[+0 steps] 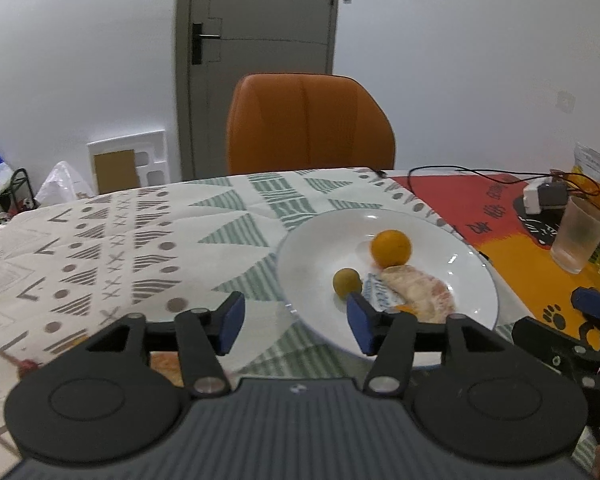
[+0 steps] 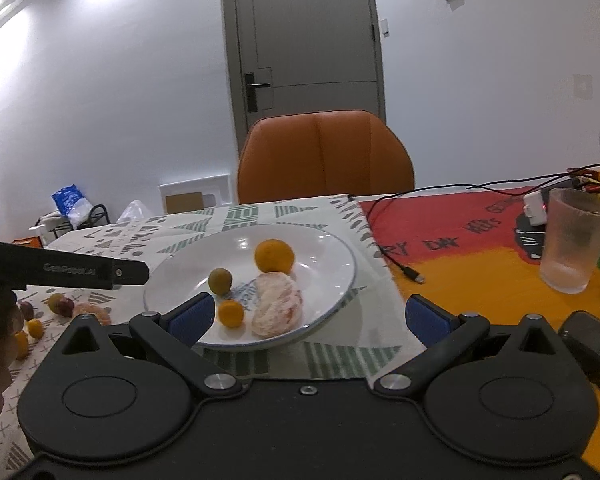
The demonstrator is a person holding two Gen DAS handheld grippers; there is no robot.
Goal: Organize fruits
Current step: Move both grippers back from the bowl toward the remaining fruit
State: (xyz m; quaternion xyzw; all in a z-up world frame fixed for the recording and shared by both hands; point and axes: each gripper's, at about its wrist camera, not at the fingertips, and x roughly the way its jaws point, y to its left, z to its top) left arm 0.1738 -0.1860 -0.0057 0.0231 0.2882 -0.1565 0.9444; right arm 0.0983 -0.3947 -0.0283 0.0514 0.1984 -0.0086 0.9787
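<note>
A white plate (image 1: 324,240) (image 2: 332,248) sits on the patterned tablecloth. It holds an orange (image 1: 391,248) (image 2: 274,256), a small green-brown fruit (image 1: 347,282) (image 2: 220,281), a peeled citrus (image 1: 420,294) (image 2: 278,304) and a small orange fruit (image 2: 231,313). My left gripper (image 1: 296,322) is open and empty at the plate's near left rim. My right gripper (image 2: 310,318) is open and empty, its fingers either side of the plate's near edge. Several loose fruits (image 2: 62,305) lie on the cloth left of the plate.
An orange chair (image 1: 308,124) (image 2: 324,156) stands behind the table. A frosted glass (image 1: 578,236) (image 2: 572,240), a charger with cables (image 2: 536,208) and a black box (image 2: 590,346) are on the red-and-yellow mat at right.
</note>
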